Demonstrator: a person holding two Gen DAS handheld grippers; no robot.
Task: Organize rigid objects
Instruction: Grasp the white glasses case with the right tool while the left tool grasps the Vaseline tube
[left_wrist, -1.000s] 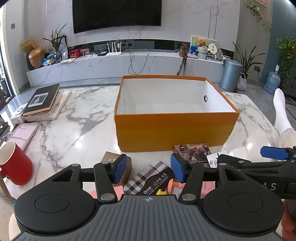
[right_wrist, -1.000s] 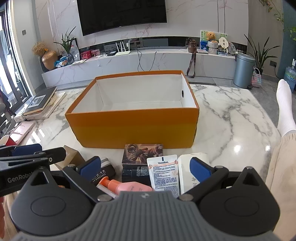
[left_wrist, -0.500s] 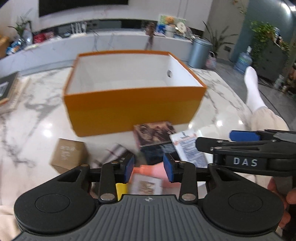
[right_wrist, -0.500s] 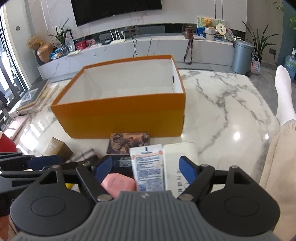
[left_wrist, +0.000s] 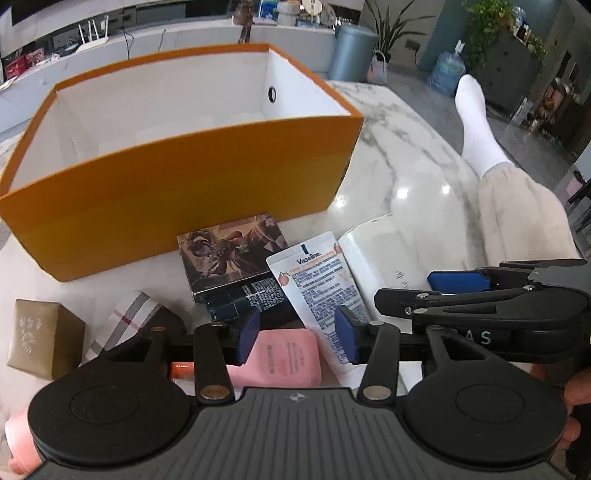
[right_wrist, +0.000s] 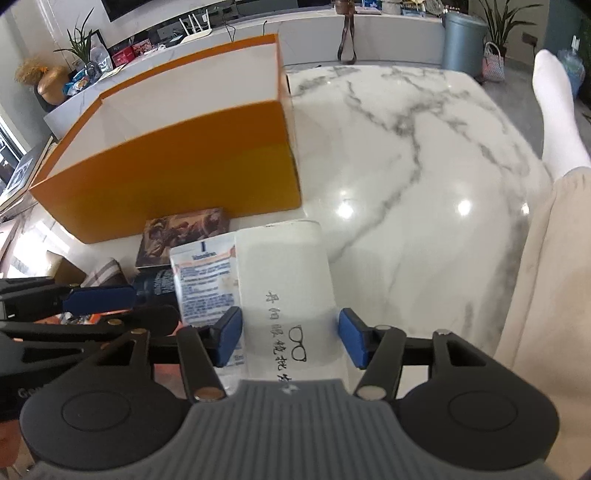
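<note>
An empty orange box (left_wrist: 177, 192) with white inside stands on the marble table; it also shows in the right wrist view (right_wrist: 177, 155). In front of it lie small items. My left gripper (left_wrist: 295, 334) is open with its blue pads on either side of a pink box (left_wrist: 288, 356). My right gripper (right_wrist: 290, 338) is open around a white glasses case (right_wrist: 288, 280) with black characters. Between them lies a white Vaseline tube (left_wrist: 317, 280), beside a picture-printed box (left_wrist: 229, 251) and a dark box (left_wrist: 258, 295).
A tan cube box (left_wrist: 40, 336) and a plaid pouch (left_wrist: 125, 317) lie at the left. A person's leg in a white sock (left_wrist: 476, 122) rests at the table's right edge. The right gripper's arm (left_wrist: 480, 306) is beside my left gripper.
Both grippers dropped lower and swung right. The left now straddles the pink box. The right has moved over the white case, its pads on either side of it.
</note>
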